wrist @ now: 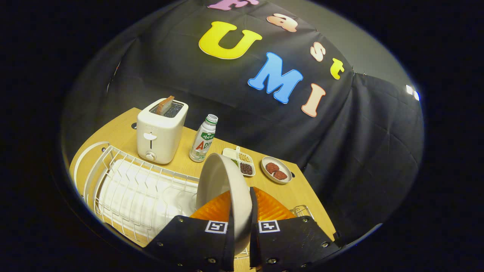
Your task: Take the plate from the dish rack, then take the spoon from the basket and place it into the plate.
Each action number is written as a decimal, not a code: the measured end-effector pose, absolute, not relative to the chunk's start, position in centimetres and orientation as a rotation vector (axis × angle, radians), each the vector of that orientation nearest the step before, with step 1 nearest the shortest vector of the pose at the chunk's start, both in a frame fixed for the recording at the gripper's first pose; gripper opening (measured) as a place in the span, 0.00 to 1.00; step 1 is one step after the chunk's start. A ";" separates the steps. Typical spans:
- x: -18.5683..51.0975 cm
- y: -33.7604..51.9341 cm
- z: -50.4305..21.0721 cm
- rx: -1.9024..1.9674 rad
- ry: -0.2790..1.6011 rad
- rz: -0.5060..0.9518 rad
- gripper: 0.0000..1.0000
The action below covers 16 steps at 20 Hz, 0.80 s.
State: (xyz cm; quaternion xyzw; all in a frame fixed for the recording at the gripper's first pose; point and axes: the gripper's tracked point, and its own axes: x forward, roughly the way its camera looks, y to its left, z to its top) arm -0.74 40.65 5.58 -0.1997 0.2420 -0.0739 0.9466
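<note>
Gripper (242, 223) closed on the plate (223, 189), both fingers pressing its rim from either side; plate held on edge, upright and slightly tilted, hollow face turned toward the dish rack (140, 192); lifted clear above the rack's near end. Wire rack just beside the fingers, white, its slots bare, sitting on a white drip tray. Small wire basket (301, 211) glimpsed on the other side of the fingers, mostly hidden behind them; spoon not made out. Beyond the plate, partly blocked by its upper rim, a divided white dish (242, 162) with pale and dark beans; next to it a small oval saucer (276, 169) holding two reddish pieces. Further back a cream toaster (160, 132) with a slice of bread (165, 104) poking up from its slot; beside it a bottle (204, 139) with a green cap, standing upright. All resting on a light wooden table (295, 192) with a rounded edge; black cloth wall draped behind and to the side, a strip of grey wall above it.
</note>
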 end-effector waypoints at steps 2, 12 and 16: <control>-1.4 40.3 6.7 -0.405 0.467 -0.172 0.15; -7.2 37.3 10.5 -0.394 0.436 -0.267 0.16; -10.4 37.4 9.7 -0.339 0.454 -0.266 0.15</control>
